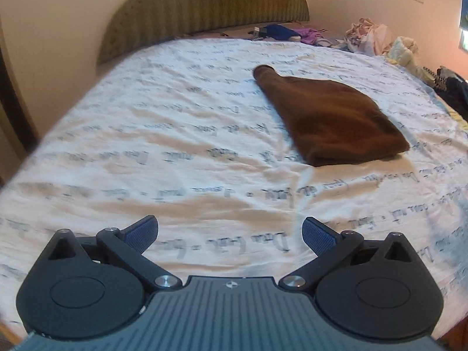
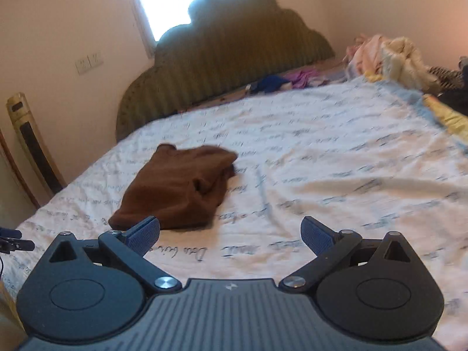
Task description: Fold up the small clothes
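Note:
A brown garment [image 1: 330, 117] lies folded on the white bed sheet with printed writing [image 1: 146, 146], right of centre in the left wrist view. My left gripper [image 1: 230, 235] hangs above the sheet, well short of the garment, open with nothing between its blue pads. In the right wrist view the same brown garment [image 2: 178, 187] lies left of centre, just beyond the left pad. My right gripper [image 2: 230, 235] is open wide over the bare sheet [image 2: 336, 161] and holds nothing.
A green padded headboard [image 1: 210, 8] stands at the far end. Blue and purple clothes [image 1: 289, 33] lie below it. A heap of pale clothes [image 1: 371, 36] sits at the far right, dark items [image 1: 450, 84] beside it. A tall fan [image 2: 32, 143] stands by the left wall.

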### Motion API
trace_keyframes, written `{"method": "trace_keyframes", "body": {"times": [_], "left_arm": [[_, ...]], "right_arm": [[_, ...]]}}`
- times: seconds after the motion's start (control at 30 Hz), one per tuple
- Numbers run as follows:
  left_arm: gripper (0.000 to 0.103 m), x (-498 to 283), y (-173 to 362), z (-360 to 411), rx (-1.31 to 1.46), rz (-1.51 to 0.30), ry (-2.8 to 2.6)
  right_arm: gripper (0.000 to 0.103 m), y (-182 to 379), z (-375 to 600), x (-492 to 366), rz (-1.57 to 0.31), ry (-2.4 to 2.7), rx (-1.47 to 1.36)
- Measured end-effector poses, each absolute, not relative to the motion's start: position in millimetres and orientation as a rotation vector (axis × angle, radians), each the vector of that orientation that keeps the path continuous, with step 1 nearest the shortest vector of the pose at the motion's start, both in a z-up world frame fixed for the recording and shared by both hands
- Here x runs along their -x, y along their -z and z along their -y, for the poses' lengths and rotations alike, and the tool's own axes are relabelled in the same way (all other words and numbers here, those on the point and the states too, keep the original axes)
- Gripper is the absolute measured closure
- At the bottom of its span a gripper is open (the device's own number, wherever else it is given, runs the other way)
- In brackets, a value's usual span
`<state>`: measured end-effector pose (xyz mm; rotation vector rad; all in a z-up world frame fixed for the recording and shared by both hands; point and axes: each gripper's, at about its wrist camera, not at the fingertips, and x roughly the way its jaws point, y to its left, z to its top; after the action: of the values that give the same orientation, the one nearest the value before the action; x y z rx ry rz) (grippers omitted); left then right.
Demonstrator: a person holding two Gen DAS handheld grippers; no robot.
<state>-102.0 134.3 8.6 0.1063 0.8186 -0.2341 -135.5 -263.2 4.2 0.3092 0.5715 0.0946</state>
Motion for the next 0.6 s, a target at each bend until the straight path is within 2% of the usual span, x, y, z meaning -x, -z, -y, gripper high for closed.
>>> {"method": "trace_keyframes", "body": {"times": [0.13,0.27,0.6], "left_arm": [[0.0,67.5,36.2,-77.5,-0.063,-0.827,0.207],[0.0,46.8,52.5,-40.3,-0.087,-0.783,0.178],[0.0,30.7,65.5,-27.5,-0.079,-0.786,0.146]], "right_arm": [[0.0,31.1,191.7,68.3,-0.673,-0.075,-0.188],[0.0,41.7,161.7,42.8,-0.684,-0.058,-0.155],[0.0,67.7,151.6,24.1,-0.746,-0.005,-0.091]]}}
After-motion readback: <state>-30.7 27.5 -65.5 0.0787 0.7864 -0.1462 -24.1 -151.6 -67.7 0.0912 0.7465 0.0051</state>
